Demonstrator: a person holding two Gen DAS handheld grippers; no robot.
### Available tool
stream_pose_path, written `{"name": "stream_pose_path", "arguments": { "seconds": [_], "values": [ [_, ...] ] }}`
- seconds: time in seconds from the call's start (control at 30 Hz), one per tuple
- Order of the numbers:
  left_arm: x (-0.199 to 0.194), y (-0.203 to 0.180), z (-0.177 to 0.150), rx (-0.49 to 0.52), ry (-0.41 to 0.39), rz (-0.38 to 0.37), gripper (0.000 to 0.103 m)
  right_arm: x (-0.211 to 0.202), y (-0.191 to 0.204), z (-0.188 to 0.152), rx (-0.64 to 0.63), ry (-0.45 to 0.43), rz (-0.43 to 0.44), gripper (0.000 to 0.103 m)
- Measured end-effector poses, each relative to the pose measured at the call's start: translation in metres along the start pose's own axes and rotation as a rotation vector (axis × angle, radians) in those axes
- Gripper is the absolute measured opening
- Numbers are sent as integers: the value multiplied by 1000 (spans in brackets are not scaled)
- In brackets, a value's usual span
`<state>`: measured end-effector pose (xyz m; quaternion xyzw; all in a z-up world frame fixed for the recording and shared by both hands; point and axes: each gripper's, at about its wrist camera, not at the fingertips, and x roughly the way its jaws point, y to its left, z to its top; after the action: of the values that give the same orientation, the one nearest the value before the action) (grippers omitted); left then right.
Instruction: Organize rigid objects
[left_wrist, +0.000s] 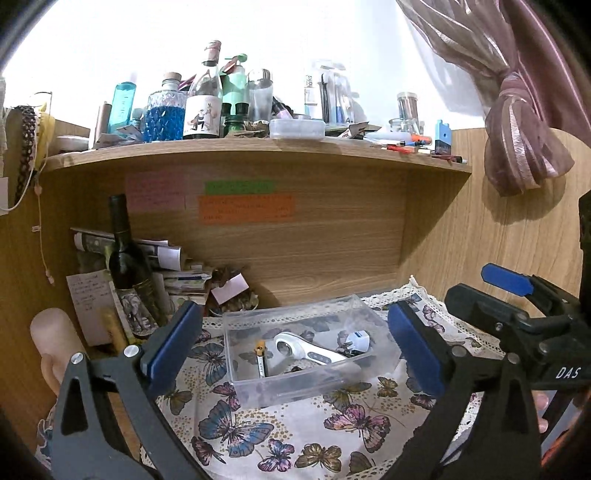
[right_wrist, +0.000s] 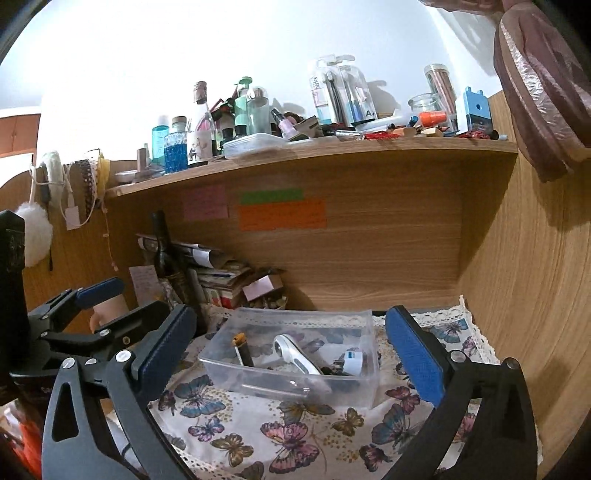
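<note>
A clear plastic box (left_wrist: 258, 384) (right_wrist: 236, 369) sits on a butterfly-print cloth (left_wrist: 295, 435) (right_wrist: 258, 435). Inside lie a white handled tool (left_wrist: 306, 349) (right_wrist: 295, 356), a white plug adapter (left_wrist: 357, 340) (right_wrist: 351, 363) and a small stick with a yellow cap (left_wrist: 260, 356) (right_wrist: 242, 347). My left gripper (left_wrist: 293, 350) is open and empty, its pads either side of the box, a little before it. My right gripper (right_wrist: 291, 358) is open and empty in the same stance. The right gripper also shows at the right of the left wrist view (left_wrist: 517, 306).
A dark wine bottle (left_wrist: 127, 266) (right_wrist: 164, 251) stands at back left beside stacked papers (left_wrist: 177, 269) (right_wrist: 221, 273). A wooden shelf (left_wrist: 258, 151) (right_wrist: 314, 153) above holds several bottles and jars. Wooden walls close the back and right. A curtain (left_wrist: 517, 129) hangs at right.
</note>
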<state>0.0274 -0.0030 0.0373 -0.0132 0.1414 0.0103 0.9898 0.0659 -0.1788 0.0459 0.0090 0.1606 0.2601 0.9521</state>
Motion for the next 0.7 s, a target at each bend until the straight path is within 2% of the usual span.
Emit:
{"name": "stream_pose_path", "arguments": {
  "seconds": [0.7],
  "values": [
    [5, 4, -2, -19, 12, -7, 103, 0, 1, -2, -1, 7, -10, 103]
  ]
}}
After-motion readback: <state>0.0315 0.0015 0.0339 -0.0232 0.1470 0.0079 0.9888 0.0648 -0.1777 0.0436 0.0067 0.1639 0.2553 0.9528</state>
